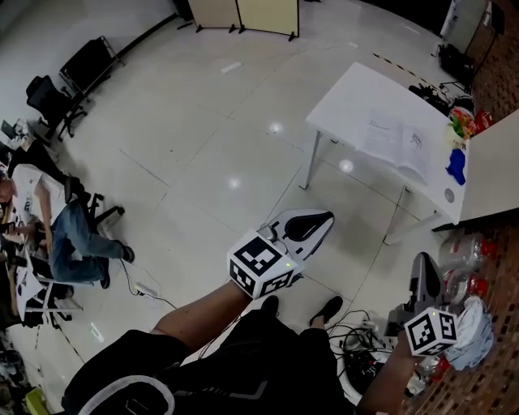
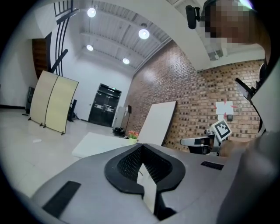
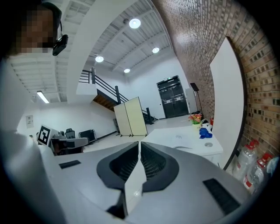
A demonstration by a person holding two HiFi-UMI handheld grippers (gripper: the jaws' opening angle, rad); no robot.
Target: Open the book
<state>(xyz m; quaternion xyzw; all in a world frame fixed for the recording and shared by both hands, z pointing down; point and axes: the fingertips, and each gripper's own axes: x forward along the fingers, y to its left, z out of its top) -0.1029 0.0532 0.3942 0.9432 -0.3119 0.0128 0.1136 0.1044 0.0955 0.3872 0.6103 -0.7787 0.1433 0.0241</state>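
Observation:
The book (image 1: 396, 144) lies with white pages showing on the white table (image 1: 349, 97), far ahead at the upper right of the head view. Both grippers are held in the air well short of it, over the floor. My left gripper (image 1: 323, 219) points toward the table, jaws shut with nothing between them (image 2: 141, 146); the table (image 2: 98, 144) shows small ahead of it. My right gripper (image 1: 423, 261) is lower right, near the brick wall, also shut and empty (image 3: 139, 143). In the right gripper view the table (image 3: 183, 142) lies ahead with the book (image 3: 179, 138) barely visible on it.
A blue object (image 1: 456, 166) and colourful flowers (image 1: 464, 121) sit at the table's far end. A white board (image 1: 495, 166) leans on the brick wall, with water bottles (image 1: 462, 259) below. Cables (image 1: 357, 340) lie by my feet. A seated person (image 1: 61, 235) is at the left; a folding screen (image 1: 247, 14) stands behind.

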